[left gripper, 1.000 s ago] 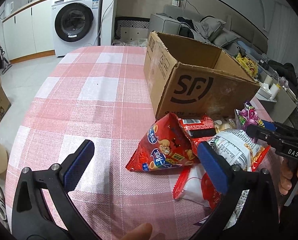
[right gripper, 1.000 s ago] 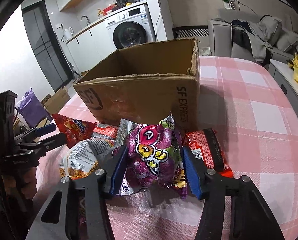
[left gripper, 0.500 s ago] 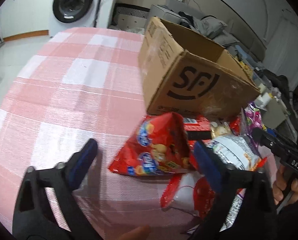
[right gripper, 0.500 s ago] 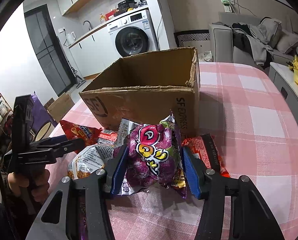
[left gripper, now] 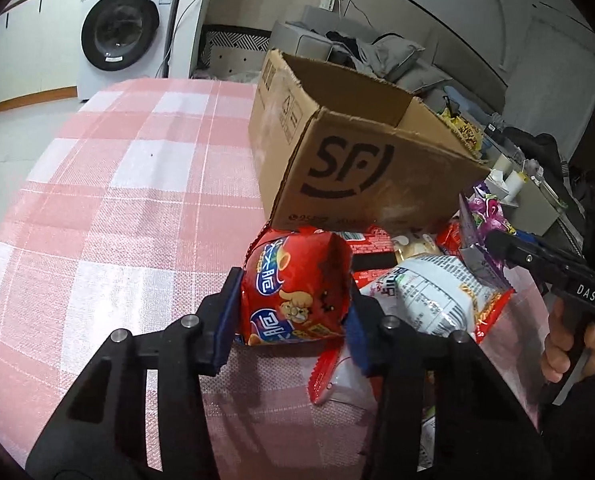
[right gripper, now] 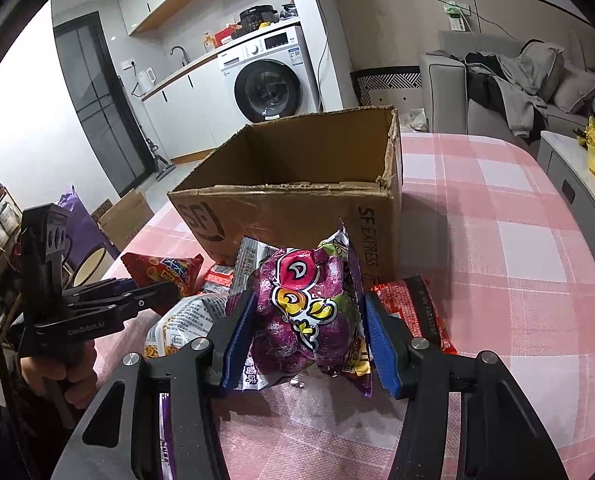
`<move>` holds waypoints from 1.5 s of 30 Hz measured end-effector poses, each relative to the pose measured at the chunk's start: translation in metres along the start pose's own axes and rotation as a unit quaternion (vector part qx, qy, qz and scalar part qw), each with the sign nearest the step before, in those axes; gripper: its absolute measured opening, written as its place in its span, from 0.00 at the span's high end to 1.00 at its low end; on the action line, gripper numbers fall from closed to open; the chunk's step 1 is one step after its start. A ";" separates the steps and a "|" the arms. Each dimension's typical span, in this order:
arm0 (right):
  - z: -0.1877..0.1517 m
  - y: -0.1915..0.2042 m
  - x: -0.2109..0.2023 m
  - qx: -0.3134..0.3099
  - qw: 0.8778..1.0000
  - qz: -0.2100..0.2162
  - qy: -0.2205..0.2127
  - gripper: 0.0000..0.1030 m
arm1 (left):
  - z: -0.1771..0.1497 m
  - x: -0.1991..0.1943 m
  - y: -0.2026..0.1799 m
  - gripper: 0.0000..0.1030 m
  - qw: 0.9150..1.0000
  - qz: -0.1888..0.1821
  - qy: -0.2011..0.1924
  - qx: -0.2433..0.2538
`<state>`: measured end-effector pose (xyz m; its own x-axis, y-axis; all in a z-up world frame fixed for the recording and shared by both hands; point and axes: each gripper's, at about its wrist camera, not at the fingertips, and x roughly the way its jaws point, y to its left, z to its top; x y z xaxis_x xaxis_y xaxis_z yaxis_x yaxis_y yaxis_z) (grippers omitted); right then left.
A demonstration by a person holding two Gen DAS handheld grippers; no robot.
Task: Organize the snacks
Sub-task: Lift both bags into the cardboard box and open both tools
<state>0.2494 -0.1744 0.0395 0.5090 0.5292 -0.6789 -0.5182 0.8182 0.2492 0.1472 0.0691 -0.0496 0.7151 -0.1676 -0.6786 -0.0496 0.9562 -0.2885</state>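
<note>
Blue pads of the left gripper [left gripper: 293, 316] are closing on a puffy red snack bag [left gripper: 293, 292], which sits squeezed between them with both pads pressed into its sides. At the same time the right gripper [right gripper: 309, 340] clamps a purple candy bag [right gripper: 301, 312] between its own pads, low over the pile. Around both bags lies the rest of the heap on the pink checked tablecloth [left gripper: 109, 184]: a white noodle packet [left gripper: 429, 296], a flat red wrapper [right gripper: 413, 308] and other packets partly buried. Just behind the heap stands the open cardboard box [right gripper: 297, 200]. What shows of its inside looks empty, though its floor is hidden, so the sorting seems barely begun: two bags are gripped, none visibly packed, and most of the pile waits.
</note>
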 end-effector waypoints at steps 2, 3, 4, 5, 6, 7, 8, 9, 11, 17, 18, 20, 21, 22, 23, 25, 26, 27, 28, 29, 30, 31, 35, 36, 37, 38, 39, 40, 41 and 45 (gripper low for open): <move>0.001 0.001 -0.003 -0.001 1.000 0.000 -0.004 0.47 | 0.001 -0.005 0.000 0.59 1.000 -0.002 -0.008 0.000; 0.001 0.002 -0.004 -0.001 1.000 0.000 -0.005 0.47 | 0.002 -0.007 -0.001 0.59 1.000 -0.002 -0.012 0.001; 0.002 0.002 -0.006 -0.002 1.000 0.001 -0.008 0.47 | 0.003 -0.011 -0.001 0.59 1.000 -0.003 -0.019 0.001; 0.003 0.003 -0.008 -0.002 1.000 0.000 -0.010 0.47 | 0.004 -0.014 -0.001 0.59 1.000 -0.002 -0.022 0.002; 0.003 0.004 -0.009 -0.003 1.000 -0.001 -0.013 0.47 | 0.005 -0.017 -0.002 0.59 1.000 -0.001 -0.026 0.003; 0.004 0.005 -0.012 -0.004 1.000 0.000 -0.016 0.47 | 0.007 -0.021 -0.003 0.59 0.999 0.001 -0.033 0.005; 0.005 0.005 -0.014 -0.005 1.000 0.000 -0.021 0.47 | 0.008 -0.026 -0.005 0.59 0.999 0.004 -0.041 0.008; 0.005 0.006 -0.017 -0.004 1.000 -0.001 -0.024 0.47 | 0.008 -0.031 -0.007 0.59 0.999 0.006 -0.047 0.010; 0.007 0.007 -0.021 -0.005 1.000 0.000 -0.030 0.47 | 0.011 -0.042 -0.013 0.59 0.998 0.009 -0.061 0.018; 0.014 0.012 -0.037 -0.004 0.999 -0.004 -0.049 0.47 | 0.018 -0.071 -0.031 0.59 0.995 0.005 -0.091 0.033; 0.015 0.012 -0.039 -0.003 0.999 -0.003 -0.052 0.47 | 0.020 -0.075 -0.034 0.58 0.995 0.002 -0.095 0.033; 0.018 0.014 -0.044 -0.005 0.998 -0.004 -0.058 0.47 | 0.025 -0.081 -0.039 0.59 0.994 0.000 -0.100 0.037; 0.020 0.015 -0.046 -0.006 0.998 -0.005 -0.062 0.47 | 0.027 -0.084 -0.042 0.59 0.994 -0.001 -0.103 0.038; 0.022 0.015 -0.048 -0.005 0.998 -0.004 -0.067 0.47 | 0.030 -0.088 -0.046 0.59 0.993 -0.001 -0.107 0.041; 0.024 0.015 -0.050 -0.005 0.998 -0.003 -0.069 0.47 | 0.032 -0.091 -0.049 0.59 0.993 -0.002 -0.110 0.043; 0.028 0.014 -0.053 -0.003 0.997 -0.005 -0.075 0.47 | 0.038 -0.095 -0.055 0.58 0.992 -0.004 -0.114 0.046; 0.031 0.014 -0.054 0.000 0.997 -0.007 -0.077 0.47 | 0.041 -0.097 -0.057 0.58 0.992 -0.004 -0.116 0.046; 0.033 0.013 -0.055 0.005 0.997 -0.007 -0.081 0.47 | 0.044 -0.098 -0.060 0.58 0.992 -0.002 -0.118 0.047; 0.035 0.013 -0.056 0.008 0.997 -0.006 -0.082 0.47 | 0.048 -0.099 -0.063 0.58 0.992 0.002 -0.117 0.046; 0.038 0.012 -0.056 0.013 0.996 -0.005 -0.083 0.47 | 0.052 -0.100 -0.067 0.59 0.992 0.005 -0.116 0.046; 0.042 0.012 -0.057 0.018 0.996 -0.005 -0.086 0.47 | 0.055 -0.102 -0.070 0.59 0.992 0.005 -0.120 0.050; 0.045 0.012 -0.058 0.018 0.996 -0.004 -0.089 0.47 | 0.059 -0.103 -0.074 0.58 0.991 0.007 -0.123 0.056; 0.056 0.012 -0.058 0.019 0.995 -0.006 -0.096 0.47 | 0.076 -0.104 -0.085 0.58 0.989 0.008 -0.134 0.059; 0.059 0.012 -0.058 0.019 0.995 -0.003 -0.095 0.48 | 0.081 -0.104 -0.088 0.58 0.989 0.006 -0.134 0.059; 0.062 0.012 -0.057 0.017 0.995 -0.008 -0.097 0.47 | 0.085 -0.102 -0.090 0.58 0.989 0.006 -0.136 0.061; 0.065 0.013 -0.056 0.015 0.995 -0.010 -0.096 0.47 | 0.089 -0.100 -0.093 0.58 0.989 0.008 -0.136 0.065; 0.067 0.012 -0.056 0.017 0.995 -0.008 -0.098 0.47 | 0.093 -0.098 -0.095 0.58 0.988 0.010 -0.136 0.067; 0.070 0.011 -0.054 0.018 0.995 -0.006 -0.096 0.47 | 0.097 -0.095 -0.097 0.58 0.988 0.011 -0.137 0.069; 0.072 0.011 -0.052 0.019 0.995 -0.007 -0.096 0.47 | 0.100 -0.093 -0.099 0.58 0.988 0.011 -0.135 0.069; 0.080 0.008 -0.045 0.025 0.995 -0.001 -0.094 0.47 | 0.114 -0.082 -0.102 0.58 0.989 0.010 -0.132 0.068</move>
<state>0.2778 -0.1740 0.1276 0.6324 0.5566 -0.5387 -0.4844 0.8269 0.2858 0.1725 0.0126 0.1126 0.8731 -0.0963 -0.4780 0.0151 0.9852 -0.1708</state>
